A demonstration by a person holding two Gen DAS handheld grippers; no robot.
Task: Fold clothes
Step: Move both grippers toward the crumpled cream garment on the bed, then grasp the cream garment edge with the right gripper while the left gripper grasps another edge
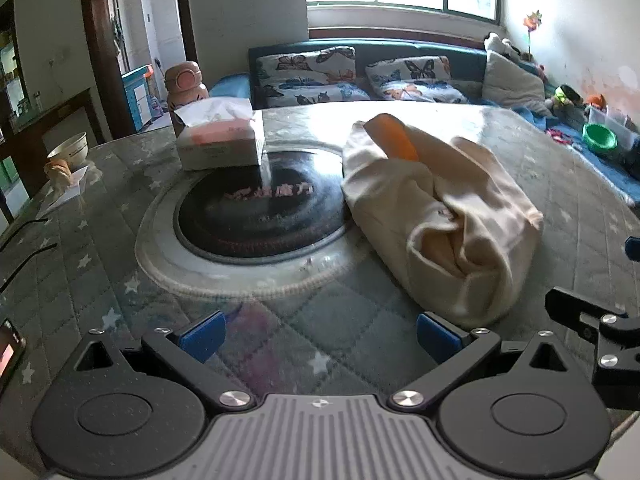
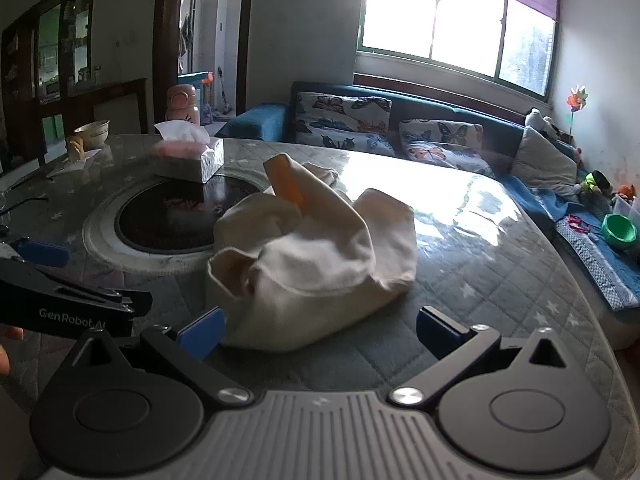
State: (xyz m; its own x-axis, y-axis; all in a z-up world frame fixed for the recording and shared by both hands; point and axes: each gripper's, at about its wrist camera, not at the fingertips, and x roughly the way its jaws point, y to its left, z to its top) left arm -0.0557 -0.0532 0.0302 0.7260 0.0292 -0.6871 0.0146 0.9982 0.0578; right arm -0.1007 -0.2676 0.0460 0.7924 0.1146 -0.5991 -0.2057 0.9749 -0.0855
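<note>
A cream garment with an orange lining (image 1: 440, 204) lies crumpled in a heap on the round table, right of the black hotplate. It also shows in the right wrist view (image 2: 316, 256), just ahead of the fingers. My left gripper (image 1: 320, 338) is open and empty, low over the table, with the garment's near edge by its right fingertip (image 1: 434, 334). My right gripper (image 2: 320, 332) is open and empty, with its left fingertip (image 2: 202, 330) beside the garment's near edge. The left gripper's body (image 2: 60, 300) shows at the left of the right wrist view.
A tissue box (image 1: 220, 140) sits on the far rim of the black hotplate (image 1: 260, 216). A pink bottle (image 1: 186, 88) stands behind it. A bowl (image 1: 68, 150) and papers lie at the far left. A phone (image 1: 8, 350) lies at the near left edge. A sofa (image 2: 400, 136) stands beyond the table.
</note>
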